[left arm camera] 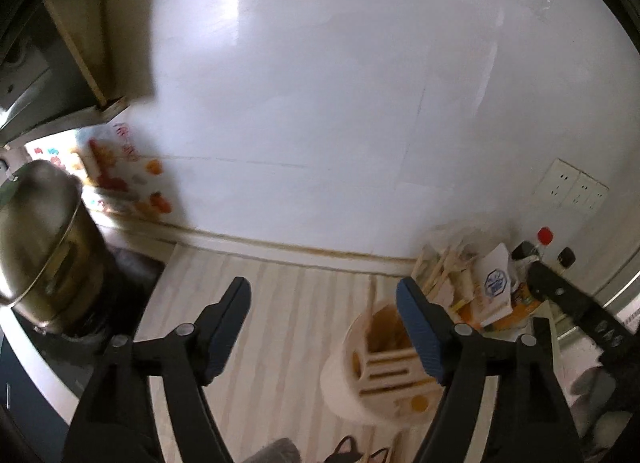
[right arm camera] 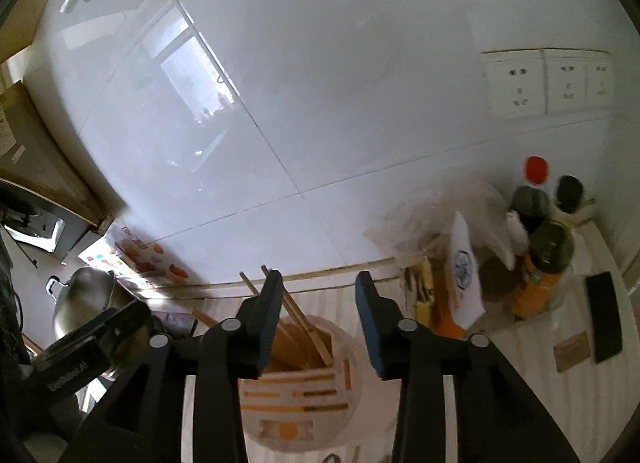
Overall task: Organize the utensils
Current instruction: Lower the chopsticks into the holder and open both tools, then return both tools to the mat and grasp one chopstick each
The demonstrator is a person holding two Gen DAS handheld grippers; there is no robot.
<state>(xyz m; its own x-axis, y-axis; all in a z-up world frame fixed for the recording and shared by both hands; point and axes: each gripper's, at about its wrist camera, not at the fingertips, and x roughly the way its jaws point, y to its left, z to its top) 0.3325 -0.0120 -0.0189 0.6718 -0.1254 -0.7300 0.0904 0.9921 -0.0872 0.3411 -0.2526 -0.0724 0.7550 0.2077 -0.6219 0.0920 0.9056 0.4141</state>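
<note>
A cream utensil holder (right arm camera: 320,395) with slotted lid stands on the striped counter below my right gripper (right arm camera: 320,283). Several wooden chopsticks (right arm camera: 304,323) stick out of its open compartment, leaning left. My right gripper is open and empty, its fingers either side of the holder's top. In the left wrist view the same holder (left arm camera: 372,379) sits under the right finger of my left gripper (left arm camera: 324,291), which is open and empty above the counter. The right gripper's body (left arm camera: 576,303) shows at the right there.
A steel pot (left arm camera: 44,247) stands on the stove at the left. Bags, a white packet (right arm camera: 464,271) and sauce bottles (right arm camera: 540,263) crowd the back right corner. A black phone (right arm camera: 604,315) lies at the right. Wall sockets (right arm camera: 548,83) sit above. The tiled wall is close ahead.
</note>
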